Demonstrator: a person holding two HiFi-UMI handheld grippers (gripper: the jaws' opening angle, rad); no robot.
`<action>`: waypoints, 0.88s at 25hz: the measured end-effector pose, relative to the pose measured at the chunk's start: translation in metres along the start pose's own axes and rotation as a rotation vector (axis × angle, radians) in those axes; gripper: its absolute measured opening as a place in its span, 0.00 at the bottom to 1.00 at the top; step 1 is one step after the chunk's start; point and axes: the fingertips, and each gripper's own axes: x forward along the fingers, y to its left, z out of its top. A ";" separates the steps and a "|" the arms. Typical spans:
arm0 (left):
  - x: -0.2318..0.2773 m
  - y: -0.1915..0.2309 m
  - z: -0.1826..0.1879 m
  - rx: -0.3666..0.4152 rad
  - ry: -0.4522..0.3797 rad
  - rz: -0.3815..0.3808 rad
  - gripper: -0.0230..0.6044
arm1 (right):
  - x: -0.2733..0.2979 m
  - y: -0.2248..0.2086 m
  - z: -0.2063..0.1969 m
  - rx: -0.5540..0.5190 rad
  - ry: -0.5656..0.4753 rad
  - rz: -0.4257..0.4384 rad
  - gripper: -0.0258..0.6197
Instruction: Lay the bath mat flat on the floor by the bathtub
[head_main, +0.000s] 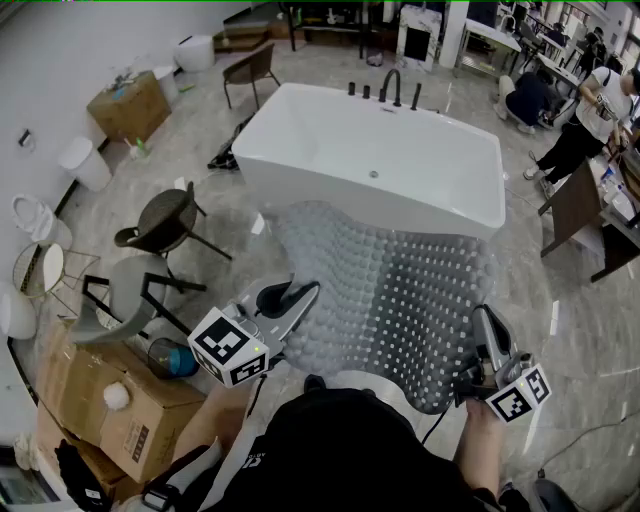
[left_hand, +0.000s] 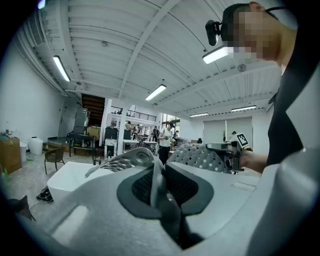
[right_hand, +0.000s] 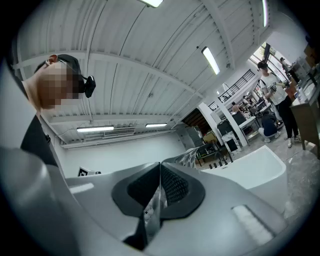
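Fingers of left gripper and right gripper are pinching the bath mat by near corners, spread aloft beside the bathtub. Laying is likely coming next, calling for lowering both evenly to the floor.

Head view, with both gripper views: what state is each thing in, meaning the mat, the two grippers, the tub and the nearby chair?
bath mat: held up in the air, stretched between the two grippers, rippled, not yet laid flat.
left gripper: shut on the mat's near left edge.
right gripper: shut on the mat's near right edge.
bathtub: upright, empty.
dark round chair: upright, left of the mat.
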 end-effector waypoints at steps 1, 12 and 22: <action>0.000 0.000 0.000 0.000 0.002 0.001 0.10 | 0.000 0.000 0.000 0.001 0.000 0.000 0.06; 0.001 -0.002 -0.004 -0.010 0.013 0.001 0.10 | 0.003 0.009 -0.003 0.021 0.012 0.088 0.06; -0.024 0.011 -0.006 -0.029 -0.002 0.009 0.10 | 0.018 0.026 -0.014 0.040 0.021 0.101 0.06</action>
